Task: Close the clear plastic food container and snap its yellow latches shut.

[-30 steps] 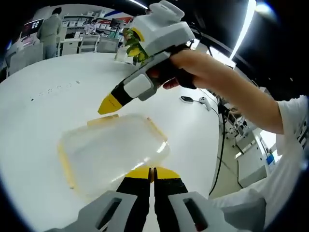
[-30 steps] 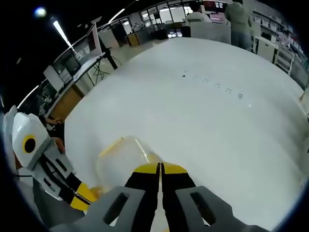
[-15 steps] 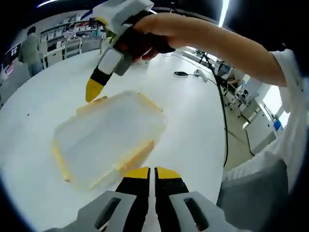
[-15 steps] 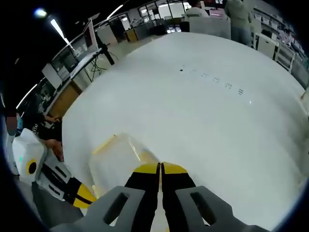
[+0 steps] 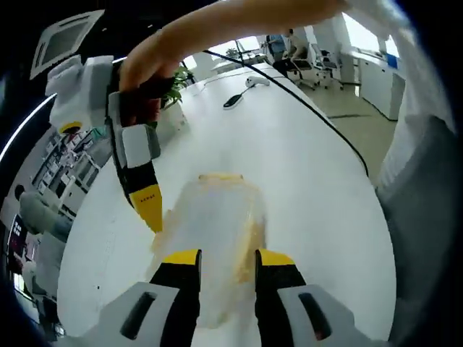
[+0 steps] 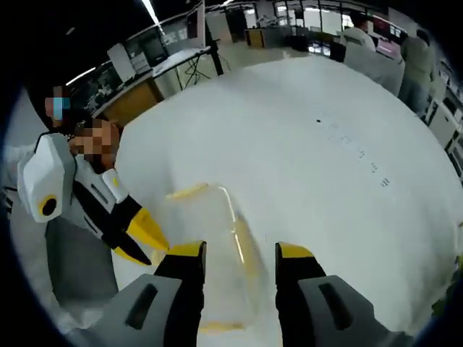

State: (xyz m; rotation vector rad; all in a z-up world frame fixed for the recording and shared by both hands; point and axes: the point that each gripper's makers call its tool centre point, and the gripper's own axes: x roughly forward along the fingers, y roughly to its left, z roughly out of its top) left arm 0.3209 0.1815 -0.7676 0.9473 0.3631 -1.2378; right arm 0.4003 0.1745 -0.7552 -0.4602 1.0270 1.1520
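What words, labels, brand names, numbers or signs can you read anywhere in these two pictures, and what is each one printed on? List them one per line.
None can be read.
Row of small dark marks on the white table, right gripper view: too small to read.
Tiny dark marks on the yellow tip of the right claw, left gripper view: blurred, unreadable.
Clear container: no label visible.

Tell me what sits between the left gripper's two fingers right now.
In the left gripper view, the clear container lies between the open left gripper's fingers, on the white table.
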